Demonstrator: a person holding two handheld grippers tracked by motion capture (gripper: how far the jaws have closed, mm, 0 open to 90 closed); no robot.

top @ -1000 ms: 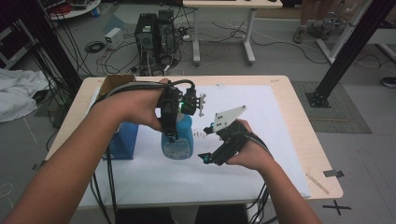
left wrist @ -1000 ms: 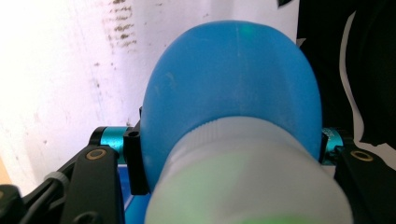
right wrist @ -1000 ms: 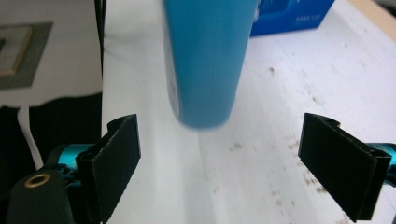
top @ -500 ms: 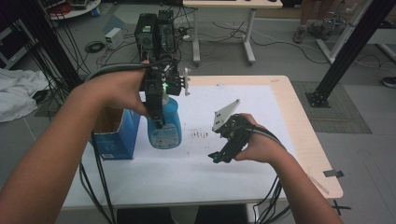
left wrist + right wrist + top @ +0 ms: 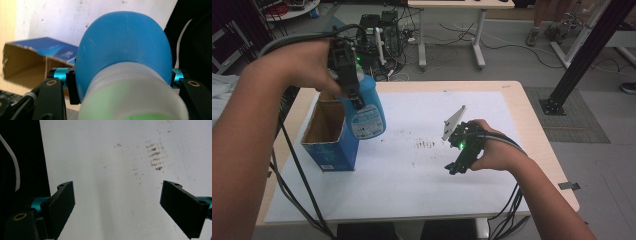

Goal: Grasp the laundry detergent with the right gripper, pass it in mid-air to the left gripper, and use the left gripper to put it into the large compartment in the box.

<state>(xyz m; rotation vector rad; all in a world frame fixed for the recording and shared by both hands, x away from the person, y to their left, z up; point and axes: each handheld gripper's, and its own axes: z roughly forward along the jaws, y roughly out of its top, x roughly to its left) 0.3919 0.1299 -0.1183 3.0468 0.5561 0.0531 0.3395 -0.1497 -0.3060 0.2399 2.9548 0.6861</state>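
Cardboard box [image 5: 329, 137] stands open at the tabletop's [image 5: 532, 145] left; just above its rim the left hand-held gripper [image 5: 352, 90] clamps a blue bottle [image 5: 364, 110], lifted and tilted. Right hand-held gripper [image 5: 458, 166] hovers wide apart, holding nothing.

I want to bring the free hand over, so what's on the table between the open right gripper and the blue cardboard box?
Only bare white table sheet with small brown stains, per the high view.

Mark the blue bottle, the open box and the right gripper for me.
blue bottle [image 5: 368, 117], high view, on its label.
open box [image 5: 332, 155], high view, on its blue front wall.
right gripper [image 5: 454, 169], high view, between its fingertips.
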